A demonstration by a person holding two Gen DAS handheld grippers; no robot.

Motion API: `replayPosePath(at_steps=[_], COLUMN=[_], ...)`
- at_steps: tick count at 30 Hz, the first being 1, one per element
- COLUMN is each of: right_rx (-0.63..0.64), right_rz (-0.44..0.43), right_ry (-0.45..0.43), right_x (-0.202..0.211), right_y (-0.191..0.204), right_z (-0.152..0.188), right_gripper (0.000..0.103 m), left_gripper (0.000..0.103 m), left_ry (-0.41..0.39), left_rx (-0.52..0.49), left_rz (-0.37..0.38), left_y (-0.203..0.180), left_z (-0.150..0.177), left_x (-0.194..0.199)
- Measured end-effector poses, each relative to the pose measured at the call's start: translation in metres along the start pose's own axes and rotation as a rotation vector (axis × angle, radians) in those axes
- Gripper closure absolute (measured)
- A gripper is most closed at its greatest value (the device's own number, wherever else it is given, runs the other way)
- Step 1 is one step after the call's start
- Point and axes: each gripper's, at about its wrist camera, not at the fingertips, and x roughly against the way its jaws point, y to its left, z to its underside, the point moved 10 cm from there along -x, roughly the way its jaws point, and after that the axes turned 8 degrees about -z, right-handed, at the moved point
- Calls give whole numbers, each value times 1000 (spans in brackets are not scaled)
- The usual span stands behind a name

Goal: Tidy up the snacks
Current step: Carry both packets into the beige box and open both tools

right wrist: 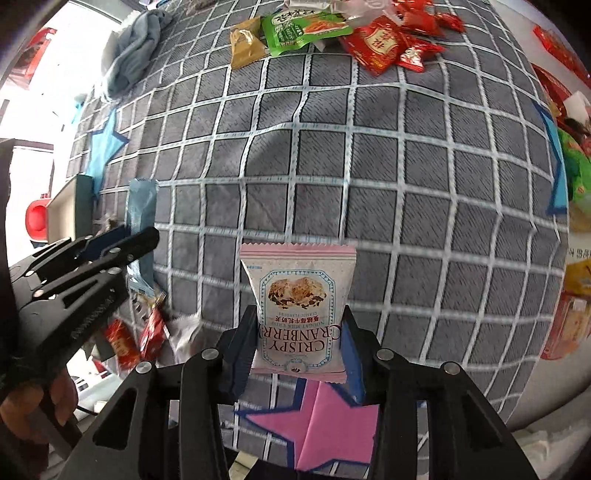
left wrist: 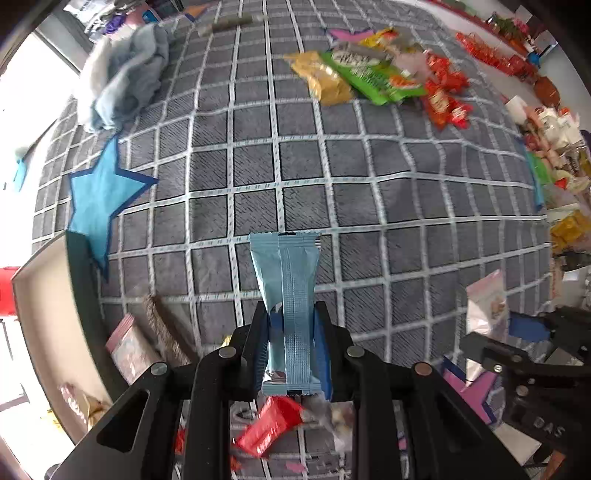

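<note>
**Holding one snack in each tool over the checked cloth**

Gripping a long light-blue foil snack bar (left wrist: 286,314), the left tool (left wrist: 291,343) has its two black fingers pressed against the wrapper's sides, so it's clamped, with the bar sticking out forward over the grey cloth with the white grid (left wrist: 332,177) that covers the table. Right tool (right wrist: 301,343) is squeezed onto a small pink "Crispy Cranberry" nougat packet (right wrist: 299,314), label upside down in the right wrist view.

Taking the pink paper star with the blue border (right wrist: 325,428) as the landmark: the pink packet hangs just above it, the blue bar is off to its left. Below the left tool sits a red wrapped candy (left wrist: 267,424), left of that star. Way beyond it, at the far edge of the cloth, there's a heap with a green snack bag (right wrist: 295,31), a mustard-yellow pouch (right wrist: 245,46) and red packets (right wrist: 384,44). A blue paper star (left wrist: 99,199) lies far left of the pink one, with a crumpled pale-blue towel (left wrist: 125,74) beyond it.
</note>
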Motion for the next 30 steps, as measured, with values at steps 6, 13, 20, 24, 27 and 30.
replayPosePath(at_steps=[6, 13, 20, 24, 27, 30], right_rx=[24, 58, 131, 164, 180, 181], right_rz=[-16, -29, -47, -52, -55, -53], right_ry=[5, 19, 36, 31, 18, 14], right_x=[13, 19, 4, 5, 5, 1], right_y=[-7, -8, 24, 40, 55, 68], right_z=[30, 44, 38, 34, 31, 29], right_gripper=[59, 59, 59, 59, 59, 59], left_gripper=[77, 77, 77, 77, 77, 77], left_ry=[-34, -61, -77, -91, -99, -114], left_rx=[30, 73, 172, 235, 267, 284], left_rz=[9, -20, -68, -79, -86, -92], left_y=[-16, 21, 53, 76, 95, 114], left_z=[27, 56, 74, 82, 86, 89], left_x=[54, 75, 86, 94, 96, 97])
